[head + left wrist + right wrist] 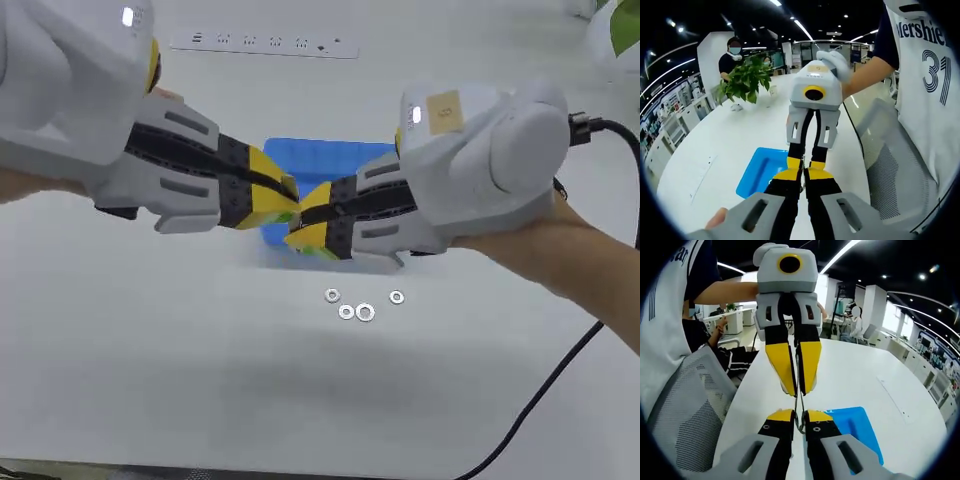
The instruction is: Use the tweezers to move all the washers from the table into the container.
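Nearest the headset camera, the left gripper point(288, 198) and the right gripper point(300, 228) are held tip to tip above the table point(150, 340), their yellow fingertips almost touching. In the right gripper view the tweezers point(799, 402) are seen as a thin metal strip running from between the left gripper's fingers down into the right gripper's own. Both pairs of fingers are drawn close about it, so the tool appears to be clamped by both. The step in hand is judged to be a handover or re-gripping of the tweezers, with no washer lifted yet. Four washers point(365, 313) are counted in the head view, lying together on the table below the fingertips, on the person's side and clear of them. The blue container point(320, 155) lies just beyond the fingertips. For the next move, one grip is to be released and the tweezers turned point-down over the nearest washer, a fine aim being called for by such flat, thin pieces. The tool's line is given by the right gripper view, whereas in the head view it is hidden by the fingertips; the washers are given by the head view. Whether anything lies in the container cannot be told.
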{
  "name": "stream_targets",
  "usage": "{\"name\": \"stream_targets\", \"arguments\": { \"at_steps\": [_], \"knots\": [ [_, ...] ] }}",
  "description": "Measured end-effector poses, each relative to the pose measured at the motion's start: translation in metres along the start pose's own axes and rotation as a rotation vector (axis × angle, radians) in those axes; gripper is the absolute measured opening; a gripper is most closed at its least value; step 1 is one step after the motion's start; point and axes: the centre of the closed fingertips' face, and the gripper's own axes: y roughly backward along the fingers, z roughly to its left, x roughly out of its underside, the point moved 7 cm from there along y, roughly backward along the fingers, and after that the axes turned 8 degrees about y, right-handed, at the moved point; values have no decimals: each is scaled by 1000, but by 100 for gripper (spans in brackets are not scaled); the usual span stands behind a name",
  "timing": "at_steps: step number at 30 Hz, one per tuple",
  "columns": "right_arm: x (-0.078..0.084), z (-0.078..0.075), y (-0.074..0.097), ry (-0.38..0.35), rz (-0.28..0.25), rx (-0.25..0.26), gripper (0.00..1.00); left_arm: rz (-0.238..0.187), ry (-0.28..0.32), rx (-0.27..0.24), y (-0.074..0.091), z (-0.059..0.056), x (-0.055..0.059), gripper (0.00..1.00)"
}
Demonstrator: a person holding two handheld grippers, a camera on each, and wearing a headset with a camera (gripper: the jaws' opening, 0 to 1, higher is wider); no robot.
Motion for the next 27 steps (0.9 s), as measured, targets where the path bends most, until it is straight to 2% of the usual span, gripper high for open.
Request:
{"name": "stream_targets", "arguments": {
  "at_steps": [7,8,9,14,16,21,22,23,27],
  "knots": [
    [7,-20,9,19,11,43,9,-29,-34,-6,-8,18,-11,7],
    [9,-29,10,18,14,50,9,-34,-41,-6,-10,20,-12,7],
    [10,-30,10,20,16,51,9,-36,-45,-4,-11,22,-13,7],
    [16,-44,13,26,31,75,9,-43,-58,-5,-20,39,-17,7],
    [21,-50,14,19,31,90,9,-57,-53,-21,-27,48,-17,7],
    [40,-57,11,-7,49,94,9,-46,-41,-10,-42,57,-10,7],
    [43,-57,11,-6,55,92,9,-39,-41,-4,-47,59,-8,7],
    [46,-57,10,-8,60,91,9,-35,-39,0,-51,66,-1,7],
    [63,-62,6,-32,94,91,9,-24,-22,12,-67,75,8,7]
  ]
}}
